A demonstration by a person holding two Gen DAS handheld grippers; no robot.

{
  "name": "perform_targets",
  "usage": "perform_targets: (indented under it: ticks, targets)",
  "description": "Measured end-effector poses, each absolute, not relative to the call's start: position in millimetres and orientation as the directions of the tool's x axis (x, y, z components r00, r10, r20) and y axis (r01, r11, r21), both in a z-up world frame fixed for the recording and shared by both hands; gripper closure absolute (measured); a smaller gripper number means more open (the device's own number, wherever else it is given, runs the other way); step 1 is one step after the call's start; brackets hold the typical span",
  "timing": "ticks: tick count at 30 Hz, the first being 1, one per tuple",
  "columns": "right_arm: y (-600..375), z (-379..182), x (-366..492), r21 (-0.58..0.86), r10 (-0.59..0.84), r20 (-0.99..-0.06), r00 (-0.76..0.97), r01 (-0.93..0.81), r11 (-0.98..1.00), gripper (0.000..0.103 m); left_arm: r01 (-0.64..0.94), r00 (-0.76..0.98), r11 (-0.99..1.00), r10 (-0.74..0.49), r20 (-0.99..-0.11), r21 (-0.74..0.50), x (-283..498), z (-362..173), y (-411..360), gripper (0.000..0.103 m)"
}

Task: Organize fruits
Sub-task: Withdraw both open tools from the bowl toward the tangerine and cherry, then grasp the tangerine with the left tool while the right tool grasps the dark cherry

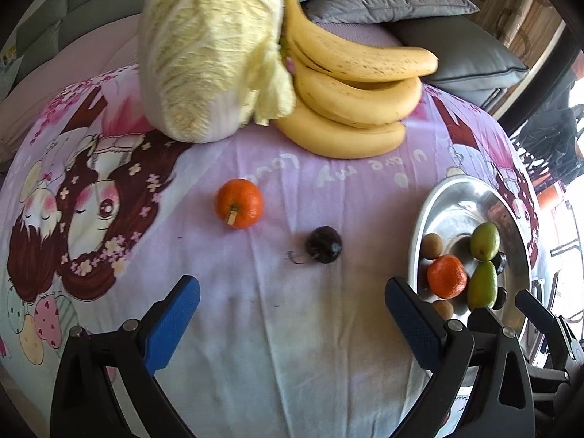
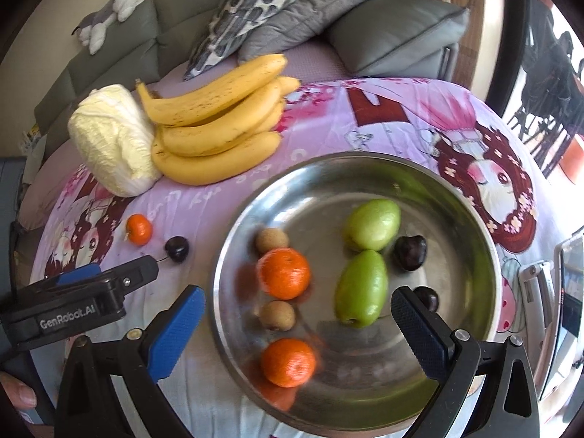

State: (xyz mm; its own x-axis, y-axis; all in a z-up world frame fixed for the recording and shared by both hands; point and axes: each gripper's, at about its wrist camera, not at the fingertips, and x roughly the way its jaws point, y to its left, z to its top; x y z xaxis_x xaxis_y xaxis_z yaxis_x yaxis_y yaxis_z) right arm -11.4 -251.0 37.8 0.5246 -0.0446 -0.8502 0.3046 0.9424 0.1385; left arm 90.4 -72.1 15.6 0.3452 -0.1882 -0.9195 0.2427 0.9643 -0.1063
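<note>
**A:** What is left to gather, and where does it sit?

**B:** In the left wrist view, a small tangerine (image 1: 239, 208) lies on the pink cartoon-print cloth (image 1: 292, 328) just left of frame centre, stem stub toward the camera. A dark cherry (image 1: 323, 244) lies near it, lower and to the right, its thin stem trailing left. The steel bowl (image 1: 452, 197) is at the right edge. A bunch of bananas (image 1: 350, 91) and a pale cabbage (image 1: 208, 51) fill the top.

**A:** And the tools?

**B:** The left gripper (image 1: 292, 314) hangs at the bottom of its frame, blue pads spread wide and holding nothing, with the cherry just ahead of the gap. The right gripper (image 2: 297, 332) is likewise spread and holding nothing, above the bowl's near side.

**A:** What is in the bowl?

**B:** In the right wrist view: two tangerines, two green oval fruits (image 2: 365, 255), two small brown round fruits, and two dark cherries at the right.

**A:** What might go wrong?

**B:** Likely the cherry: it is small, round and glossy, so pads closing off-centre could squirt it away across the cloth, or squeeze too hard and bruise it. The tangerine could roll if nudged. The two grippers also sit close together near the bowl and might collide.
</note>
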Motion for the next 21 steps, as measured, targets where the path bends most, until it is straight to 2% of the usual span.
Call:
perform_targets:
  ticks: [21]
  targets:
    - [-175.3, 36.9, 15.8, 0.173, 0.072, -0.828, 0.556, 0.132, 0.976, 0.000, 0.101, 0.378, 0.990, -0.125, -0.917, -0.094, 107.9, 22.1, -1.7, 0.002]
